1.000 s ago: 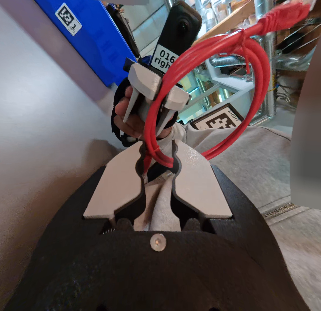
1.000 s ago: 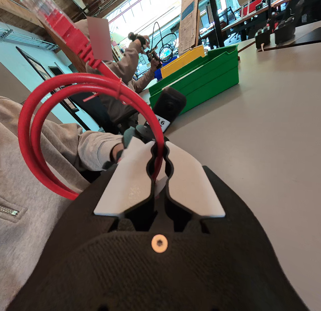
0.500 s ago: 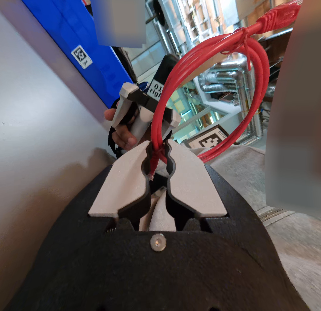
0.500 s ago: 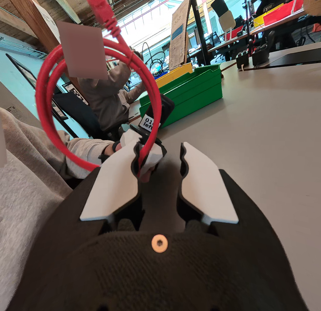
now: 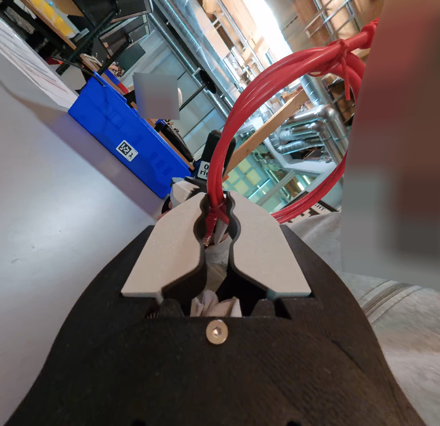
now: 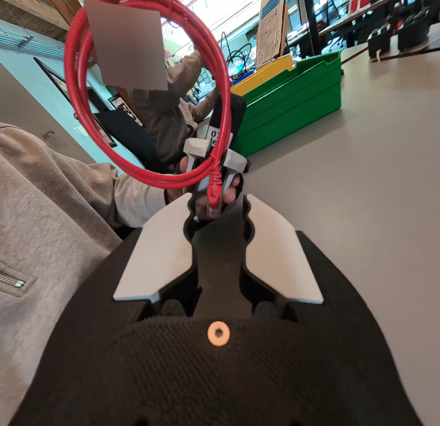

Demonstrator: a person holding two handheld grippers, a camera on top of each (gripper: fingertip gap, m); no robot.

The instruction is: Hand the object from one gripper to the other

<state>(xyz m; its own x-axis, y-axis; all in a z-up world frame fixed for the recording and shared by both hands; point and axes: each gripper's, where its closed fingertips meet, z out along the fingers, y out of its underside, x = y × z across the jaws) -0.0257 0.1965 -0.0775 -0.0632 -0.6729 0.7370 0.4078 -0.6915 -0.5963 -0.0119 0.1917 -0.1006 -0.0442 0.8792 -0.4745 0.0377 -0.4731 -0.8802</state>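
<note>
I see a grey matte table point(image 6: 357, 153) carrying a green plastic bin point(image 6: 292, 98) toward its far edge, with a yellow plastic bin point(image 6: 264, 74) just behind it. A blue plastic bin point(image 5: 123, 138) bearing a square marker label rests on the table surface near its far edge.

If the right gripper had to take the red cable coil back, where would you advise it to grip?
Grip the bundled strands of the red cable coil just above the left gripper, coming in across them. There they run tied together; the dangling plug is loose.
</note>
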